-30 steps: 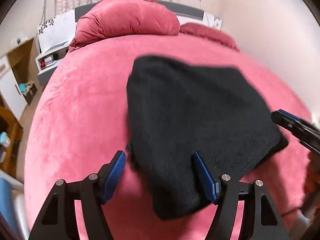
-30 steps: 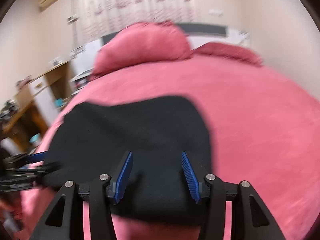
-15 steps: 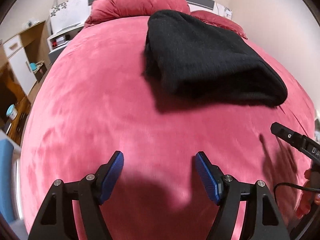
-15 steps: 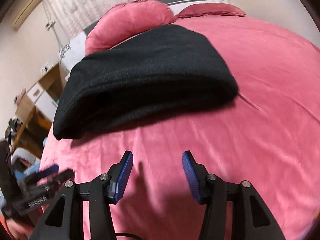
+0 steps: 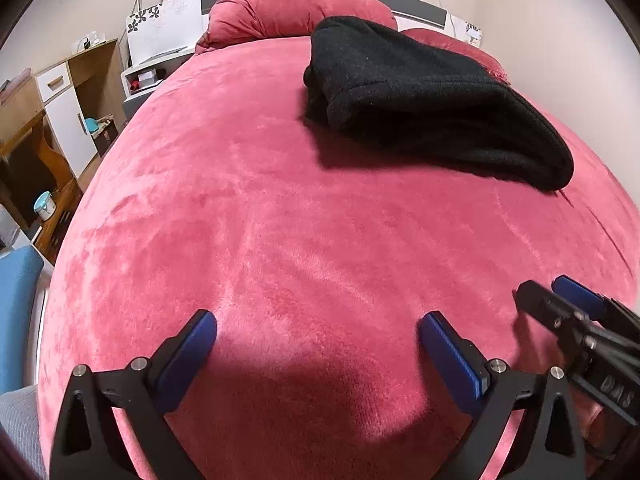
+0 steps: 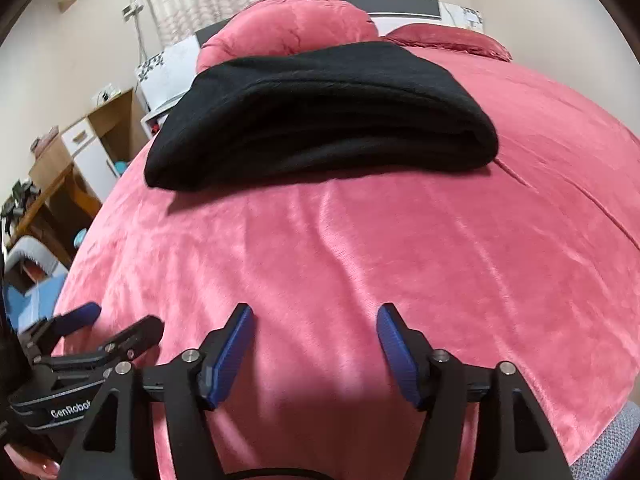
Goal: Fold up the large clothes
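A black knitted garment (image 5: 424,100) (image 6: 324,120) lies folded into a thick bundle on the far half of a pink plush bed (image 5: 280,240) (image 6: 400,248). My left gripper (image 5: 318,326) hovers over bare bedding well short of the bundle, its jaws opening with nothing between them. My right gripper (image 6: 316,320) is also back from the bundle, jaws opening and empty. In the left wrist view, the right gripper (image 5: 560,300) shows at the right edge. In the right wrist view, the left gripper (image 6: 116,320) sits at the lower left.
Pink pillows (image 5: 296,4) (image 6: 288,28) are piled at the headboard behind the garment. A white nightstand (image 5: 160,60) and wooden cabinets (image 5: 60,120) stand left of the bed. A blue chair (image 5: 16,312) is at the near left. A wall runs along the right side.
Both grippers let go of the black garment, which now rests folded on the bed. They pulled back toward the near edge and their jaws spread wider.
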Demonstrator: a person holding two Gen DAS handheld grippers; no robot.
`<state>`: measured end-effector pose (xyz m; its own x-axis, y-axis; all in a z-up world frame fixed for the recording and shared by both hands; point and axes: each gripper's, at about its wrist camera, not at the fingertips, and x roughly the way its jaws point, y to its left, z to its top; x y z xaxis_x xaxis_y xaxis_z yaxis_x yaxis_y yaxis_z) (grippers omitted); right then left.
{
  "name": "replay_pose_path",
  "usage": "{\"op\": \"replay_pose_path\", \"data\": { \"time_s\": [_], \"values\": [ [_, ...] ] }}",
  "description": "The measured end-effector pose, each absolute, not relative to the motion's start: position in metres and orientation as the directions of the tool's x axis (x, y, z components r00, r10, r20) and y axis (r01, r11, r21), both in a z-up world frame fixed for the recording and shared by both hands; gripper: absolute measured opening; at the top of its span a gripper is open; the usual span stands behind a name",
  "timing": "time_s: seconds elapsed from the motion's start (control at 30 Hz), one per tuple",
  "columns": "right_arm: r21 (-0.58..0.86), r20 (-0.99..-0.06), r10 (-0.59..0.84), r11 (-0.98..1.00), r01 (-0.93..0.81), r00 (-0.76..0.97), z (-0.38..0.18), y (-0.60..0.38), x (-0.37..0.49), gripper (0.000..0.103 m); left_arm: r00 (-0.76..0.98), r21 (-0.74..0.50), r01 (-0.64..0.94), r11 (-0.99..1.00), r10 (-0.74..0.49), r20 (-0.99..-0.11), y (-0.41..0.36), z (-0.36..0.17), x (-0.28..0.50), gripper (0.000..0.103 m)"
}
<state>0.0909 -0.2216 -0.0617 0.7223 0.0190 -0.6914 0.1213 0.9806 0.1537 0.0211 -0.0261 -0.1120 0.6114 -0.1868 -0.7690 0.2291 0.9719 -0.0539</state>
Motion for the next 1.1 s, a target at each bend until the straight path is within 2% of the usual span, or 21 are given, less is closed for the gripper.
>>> {"op": "replay_pose_path", "data": {
  "time_s": [0.07, 0.2, 1.1],
  "values": [
    [0.146, -0.696, 0.020, 0.983, 0.115, 0.718, -0.0649, -0.2194, 0.0884, 0.078, 0.614, -0.039, 0.229, 0.973, -0.175, -0.770, -0.0275, -0.1130, 0.0218, 0.103],
    [0.175, -0.689, 0.035, 0.977, 0.119, 0.724, -0.0702, -0.2222, 0.0896, 0.081, 0.613, -0.045, 0.225, 0.973, -0.177, -0.770, -0.0269, -0.1157, 0.0178, 0.103],
    [0.171, -0.669, 0.026, 0.978, 0.120, 0.743, -0.0729, -0.2251, 0.0818, 0.084, 0.613, -0.039, 0.222, 0.974, -0.170, -0.772, -0.0266, -0.1188, 0.0185, 0.103]
  ]
}}
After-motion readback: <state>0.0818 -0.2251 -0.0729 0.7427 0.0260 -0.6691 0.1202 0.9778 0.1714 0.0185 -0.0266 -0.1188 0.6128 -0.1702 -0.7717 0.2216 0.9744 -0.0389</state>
